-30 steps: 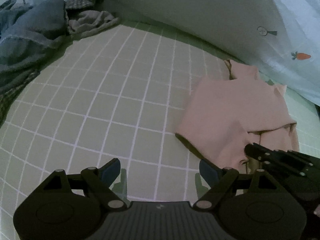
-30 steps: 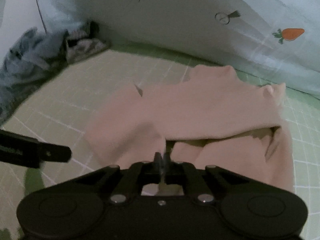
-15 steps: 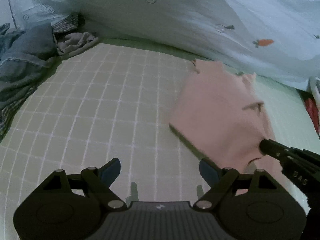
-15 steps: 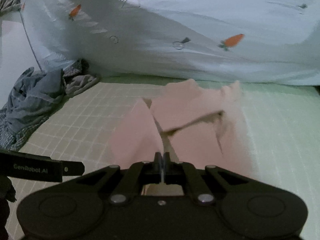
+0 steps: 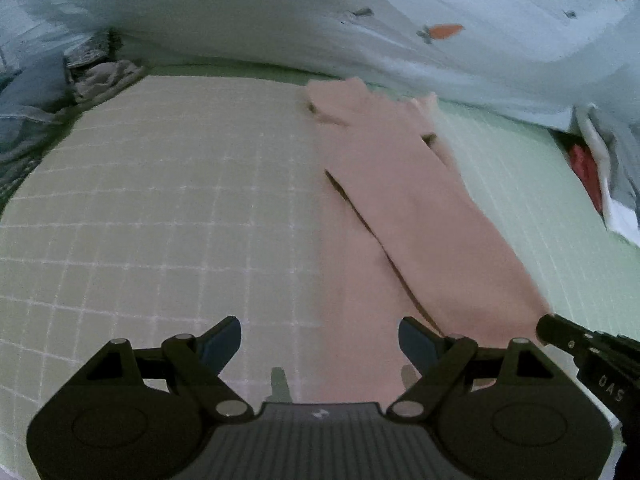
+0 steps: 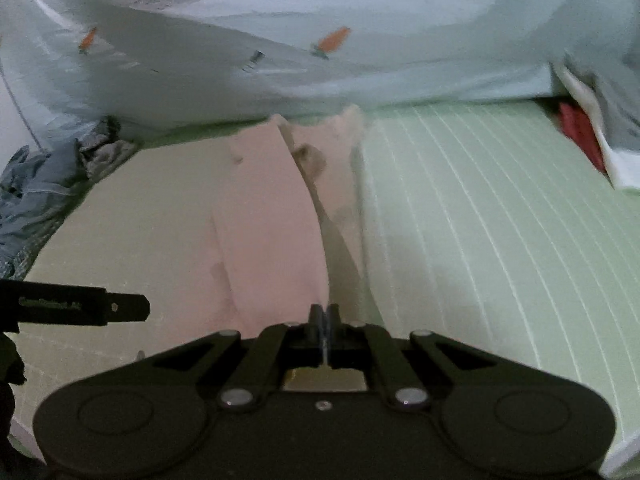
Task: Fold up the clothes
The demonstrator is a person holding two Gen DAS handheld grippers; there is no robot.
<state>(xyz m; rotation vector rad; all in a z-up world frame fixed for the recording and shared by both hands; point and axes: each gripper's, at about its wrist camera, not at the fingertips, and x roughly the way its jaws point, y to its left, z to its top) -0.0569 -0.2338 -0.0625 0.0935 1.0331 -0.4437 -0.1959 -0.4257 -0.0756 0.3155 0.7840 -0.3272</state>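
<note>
The left gripper (image 5: 320,340) tips down toward the grid mat (image 5: 160,208). Its jaws stand wide open with nothing between them. Only the mat and a bit of pink cloth lie under the gap.

The right gripper (image 6: 323,314) also tips down. Its jaws are squeezed tight together, pinching the near edge of the pink garment (image 6: 272,208). In the left wrist view the right gripper pokes in from the right side, and its tip meets the corner of the pink garment (image 5: 420,220).

The pink garment stretches away from the shut jaws in a long strip, right up to the far edge of the mat. It has a long fold line down its middle. It lies ahead of the open jaws and a little to their right.

Far ahead of both sets of jaws hangs a pale sheet with carrots (image 6: 332,40) on it. Off to the far left sits a heap of blue and grey clothes (image 6: 36,184). To the far right there is something red (image 6: 580,132) beside white cloth. Nothing blocks the way between the open jaws and the garment.
</note>
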